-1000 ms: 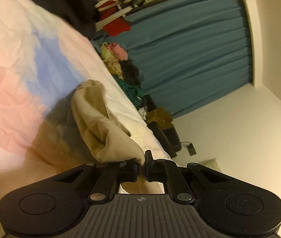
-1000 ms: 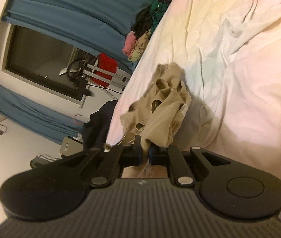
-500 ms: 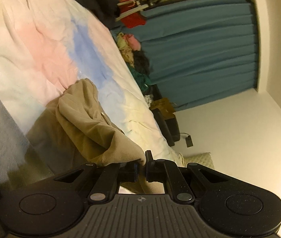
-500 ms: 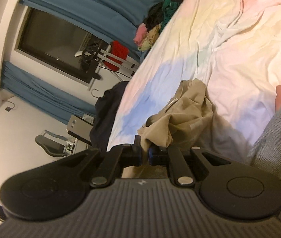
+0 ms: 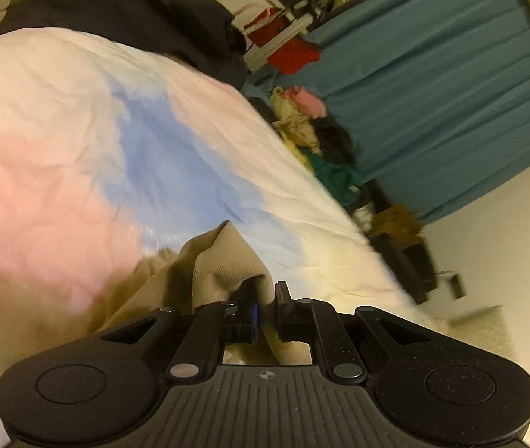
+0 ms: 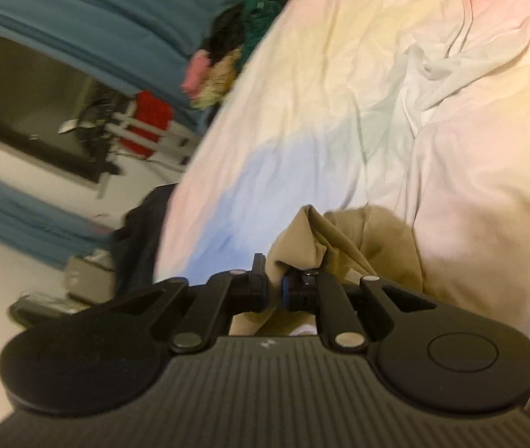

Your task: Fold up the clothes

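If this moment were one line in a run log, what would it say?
task: fold clothes | left hand-held gripper: shut on tan garment | right hand-held gripper: shut on tan garment | surface: pastel bedsheet

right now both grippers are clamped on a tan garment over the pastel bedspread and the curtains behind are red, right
Not quite: the curtains are teal blue, as the left wrist view shows; only a small red item hangs near them. The rest holds: the left gripper and right gripper each pinch the tan garment over the pastel bedspread.
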Demonstrator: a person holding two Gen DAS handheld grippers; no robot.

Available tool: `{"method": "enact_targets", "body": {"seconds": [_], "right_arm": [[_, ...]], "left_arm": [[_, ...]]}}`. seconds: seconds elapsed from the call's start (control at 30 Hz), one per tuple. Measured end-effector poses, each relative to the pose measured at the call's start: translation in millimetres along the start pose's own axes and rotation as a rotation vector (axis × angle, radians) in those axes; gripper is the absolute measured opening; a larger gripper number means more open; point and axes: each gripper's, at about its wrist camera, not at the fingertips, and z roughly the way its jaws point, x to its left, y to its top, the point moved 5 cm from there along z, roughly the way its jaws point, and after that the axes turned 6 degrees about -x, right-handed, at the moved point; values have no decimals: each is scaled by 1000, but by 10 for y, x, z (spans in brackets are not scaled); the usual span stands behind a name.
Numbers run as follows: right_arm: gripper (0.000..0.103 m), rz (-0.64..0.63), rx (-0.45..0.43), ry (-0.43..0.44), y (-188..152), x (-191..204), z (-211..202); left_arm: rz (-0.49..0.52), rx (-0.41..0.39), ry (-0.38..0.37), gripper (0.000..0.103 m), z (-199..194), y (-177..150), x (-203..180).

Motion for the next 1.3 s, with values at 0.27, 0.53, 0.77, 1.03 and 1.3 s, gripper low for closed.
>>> {"method": "enact_targets", "body": {"seconds": [0.27, 0.53, 0.77, 1.03, 1.3], "right_arm": [[12, -27, 77, -71, -31, -342, 735], [12, -89, 115, -109, -37, -382, 1005], [51, -130, 129, -7, -29, -258, 839], [87, -273, 28, 318, -61, 266, 202], [47, -574, 23, 106, -222, 130, 476]], "left_arm": [[67, 22, 27, 11, 694, -84, 332], [85, 41, 59, 10, 901, -141, 465], [266, 6, 41, 31, 648, -209, 172], [615, -75, -130, 95, 116, -425, -389], [678, -12, 34, 93, 438, -564, -143]]}}
